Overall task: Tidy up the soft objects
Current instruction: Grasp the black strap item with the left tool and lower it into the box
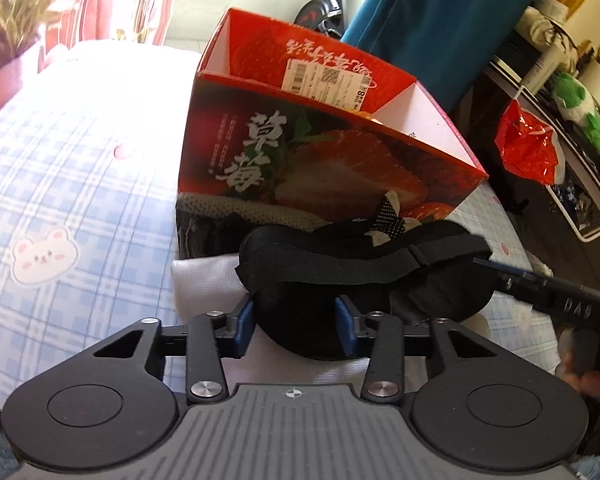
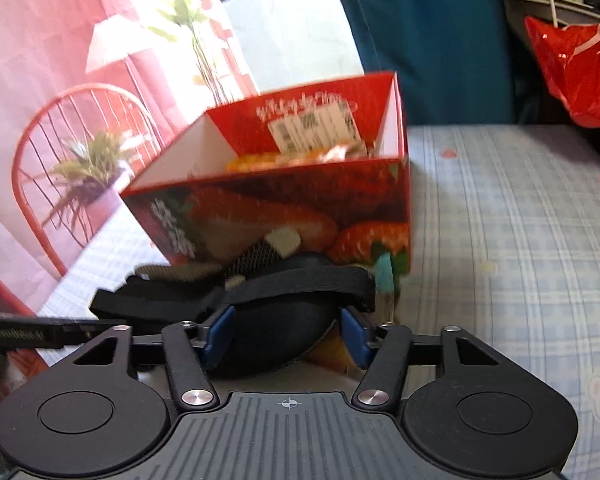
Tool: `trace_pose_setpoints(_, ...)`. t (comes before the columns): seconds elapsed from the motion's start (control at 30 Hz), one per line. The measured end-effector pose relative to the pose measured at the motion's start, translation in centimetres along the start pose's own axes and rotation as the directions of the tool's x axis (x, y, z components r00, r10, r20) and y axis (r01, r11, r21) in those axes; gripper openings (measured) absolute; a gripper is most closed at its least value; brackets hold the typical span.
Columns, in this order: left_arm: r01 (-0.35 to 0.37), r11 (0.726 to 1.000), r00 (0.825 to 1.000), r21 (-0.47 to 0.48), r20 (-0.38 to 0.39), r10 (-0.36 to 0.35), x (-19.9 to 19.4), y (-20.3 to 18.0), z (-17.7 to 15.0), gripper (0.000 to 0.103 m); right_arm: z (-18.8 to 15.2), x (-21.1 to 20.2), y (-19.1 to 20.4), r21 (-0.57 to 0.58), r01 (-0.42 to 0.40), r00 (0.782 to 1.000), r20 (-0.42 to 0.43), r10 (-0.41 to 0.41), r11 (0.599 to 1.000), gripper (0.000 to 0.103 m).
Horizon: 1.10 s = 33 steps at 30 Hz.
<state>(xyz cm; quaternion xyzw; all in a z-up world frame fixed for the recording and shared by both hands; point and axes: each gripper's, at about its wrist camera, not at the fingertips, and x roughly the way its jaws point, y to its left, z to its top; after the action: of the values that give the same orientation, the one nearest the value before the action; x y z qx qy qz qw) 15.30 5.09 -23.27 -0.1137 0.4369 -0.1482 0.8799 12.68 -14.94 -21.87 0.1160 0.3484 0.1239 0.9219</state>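
Nearest you, both grippers sit parted around one black eye mask: your left gripper straddles one lobe, your right gripper the other. Its long axis runs crosswise on the bed, touching the strawberry box printed "草莓".

Sunlit pink curtain, teal drape, red chair.

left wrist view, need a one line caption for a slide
Left gripper with jaws open around a black eye mask, lying before a strawberry box on a checked bedsheet.
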Motion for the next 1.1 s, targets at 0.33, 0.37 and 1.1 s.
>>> trace_pose_setpoints(0.33,-0.007,0.999,0.998,0.037,0.065,0.005,-1.1,-0.6,0.2,0.017,0.7,-0.5,0.4,-0.017,-0.057,0.998,0.032,0.058,0.998,0.012)
trace_pose_setpoints(0.37,-0.005,0.999,0.998,0.032,0.069,0.003,-1.1,-0.5,0.3,0.016,0.7,-0.6,0.5,-0.023,-0.066,0.997,0.032,0.067,0.998,0.01)
trace_pose_setpoints(1.1,-0.032,0.988,0.943,0.152,0.332,-0.02,-5.0,-3.1,10.9,0.01,11.3,-2.0,3.5,-0.21,-0.109,0.961,0.226,0.157,0.972,0.008)
